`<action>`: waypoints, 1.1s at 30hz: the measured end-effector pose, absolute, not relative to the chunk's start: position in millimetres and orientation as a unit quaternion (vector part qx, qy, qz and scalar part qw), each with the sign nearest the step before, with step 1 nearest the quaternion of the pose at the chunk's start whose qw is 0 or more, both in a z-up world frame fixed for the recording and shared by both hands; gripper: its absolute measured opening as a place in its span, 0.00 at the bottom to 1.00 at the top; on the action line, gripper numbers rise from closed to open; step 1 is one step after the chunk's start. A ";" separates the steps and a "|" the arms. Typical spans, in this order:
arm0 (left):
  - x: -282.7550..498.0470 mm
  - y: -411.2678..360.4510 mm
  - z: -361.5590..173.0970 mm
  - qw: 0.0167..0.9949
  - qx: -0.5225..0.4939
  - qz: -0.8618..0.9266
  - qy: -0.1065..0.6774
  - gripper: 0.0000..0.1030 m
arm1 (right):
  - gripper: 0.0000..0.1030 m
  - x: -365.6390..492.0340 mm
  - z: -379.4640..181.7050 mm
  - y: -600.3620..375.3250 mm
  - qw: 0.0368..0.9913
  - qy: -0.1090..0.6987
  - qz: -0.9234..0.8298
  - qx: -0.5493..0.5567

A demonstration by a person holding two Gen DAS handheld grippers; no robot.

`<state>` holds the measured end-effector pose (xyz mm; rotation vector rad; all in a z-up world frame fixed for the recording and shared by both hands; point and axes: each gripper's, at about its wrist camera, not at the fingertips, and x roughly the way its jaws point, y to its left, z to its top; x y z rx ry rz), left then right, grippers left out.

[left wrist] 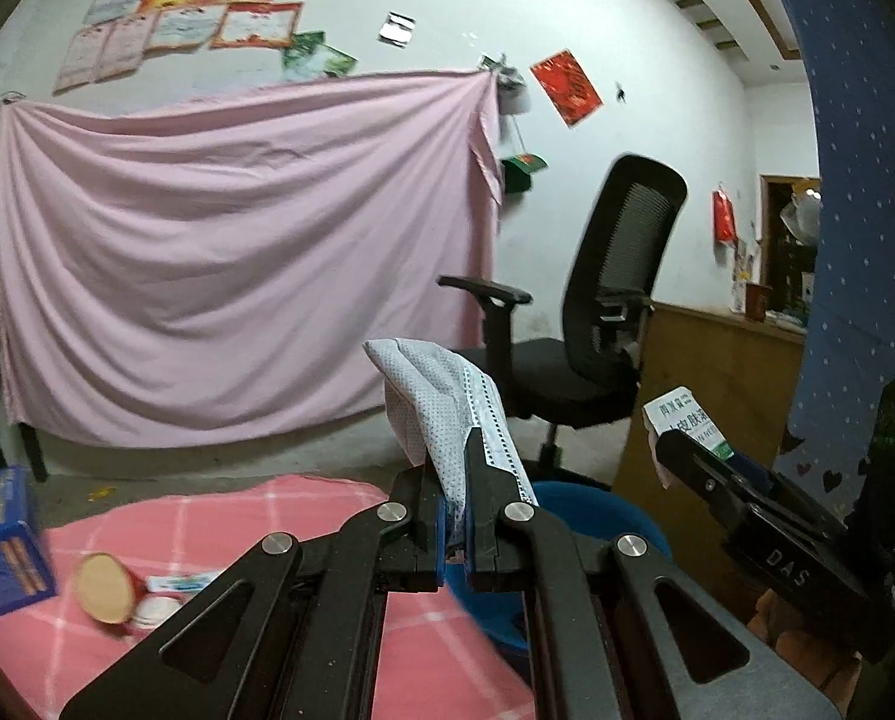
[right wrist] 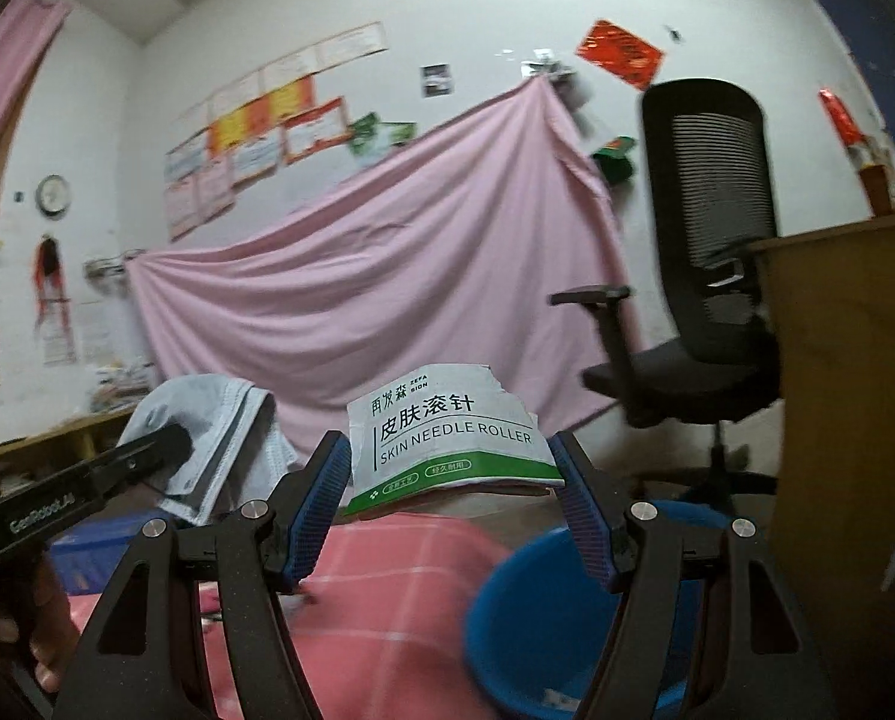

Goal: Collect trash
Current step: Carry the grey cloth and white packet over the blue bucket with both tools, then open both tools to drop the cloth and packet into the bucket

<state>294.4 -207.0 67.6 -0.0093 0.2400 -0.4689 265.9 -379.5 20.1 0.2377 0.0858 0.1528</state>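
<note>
pink checked cloth (left wrist: 219, 516) fills lower left of frame, blue basin (right wrist: 543, 612) at lower right. left gripper (left wrist: 454, 516) at lower centre, fingers narrow, pinching face mask (left wrist: 441, 408). right gripper (right wrist: 454, 480) at centre frame, fingers wide, clamping torn skin needle roller box (right wrist: 447, 438).

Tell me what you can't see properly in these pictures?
- Blue basin: its inside is partly hidden by the right claw in the right wrist view, so I can't tell what it holds.
- Round tin and the small things beside it: motion-blurred in the left wrist view.
- Face mask: its lower end disappears inside the left claw.
- Wall certificates: print too small to read.
</note>
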 end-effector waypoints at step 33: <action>405.2 -265.4 0.9 0.898 -0.072 -0.237 0.362 0.30 | 0.74 336.1 -53.6 -457.6 0.933 0.252 0.028 0.254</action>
